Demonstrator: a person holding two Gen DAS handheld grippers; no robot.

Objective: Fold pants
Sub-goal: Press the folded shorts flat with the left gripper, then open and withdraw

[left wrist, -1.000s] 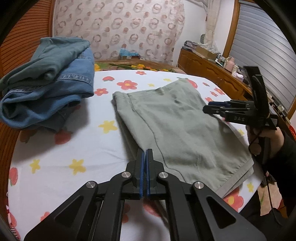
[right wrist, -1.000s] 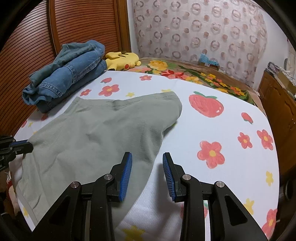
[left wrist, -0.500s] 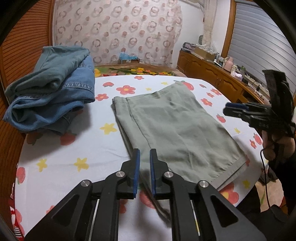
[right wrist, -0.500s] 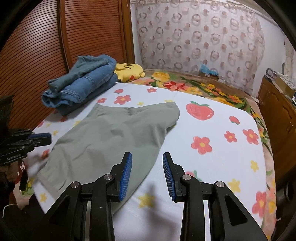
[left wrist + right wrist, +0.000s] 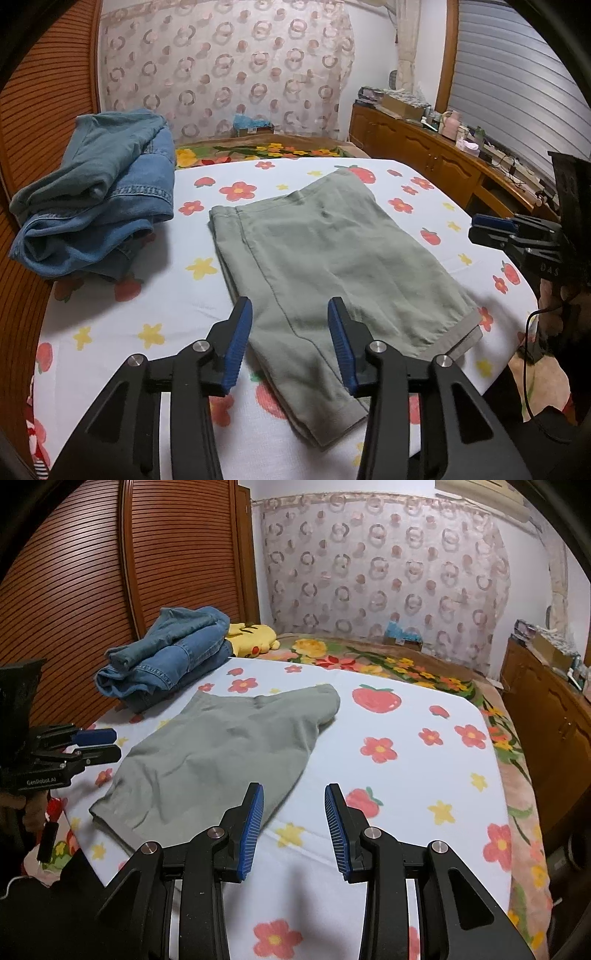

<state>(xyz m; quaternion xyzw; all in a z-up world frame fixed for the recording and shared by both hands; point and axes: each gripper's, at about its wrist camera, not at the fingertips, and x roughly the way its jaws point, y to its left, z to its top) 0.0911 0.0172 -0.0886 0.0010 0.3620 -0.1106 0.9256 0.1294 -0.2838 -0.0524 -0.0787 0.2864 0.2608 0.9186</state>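
Observation:
Grey-green pants [image 5: 332, 266] lie folded flat on the flowered bed sheet [image 5: 122, 317], also seen in the right wrist view as grey-green pants [image 5: 229, 749]. My left gripper [image 5: 290, 314] hovers above their near hem; its jaws are opening and the pads press on nothing. My right gripper [image 5: 293, 805] stands open above bare sheet, just right of the pants' edge, holding nothing. From the left wrist view the right gripper [image 5: 480, 230] shows at the right edge, held by a hand. The left gripper [image 5: 98, 744] appears at the left of the right wrist view.
A pile of blue jeans [image 5: 99, 199] sits at the bed's far left, by a yellow plush toy [image 5: 253, 638]. Slatted wooden doors [image 5: 74, 572] stand behind them. A wooden cabinet [image 5: 424, 155] with clutter runs along the right. A flowered blanket [image 5: 369, 661] lies beyond the sheet.
My left gripper was shut at the pants' edge and has opened, leaving the cloth lying flat. My right gripper has drawn back off the pants toward the near right and stayed open.

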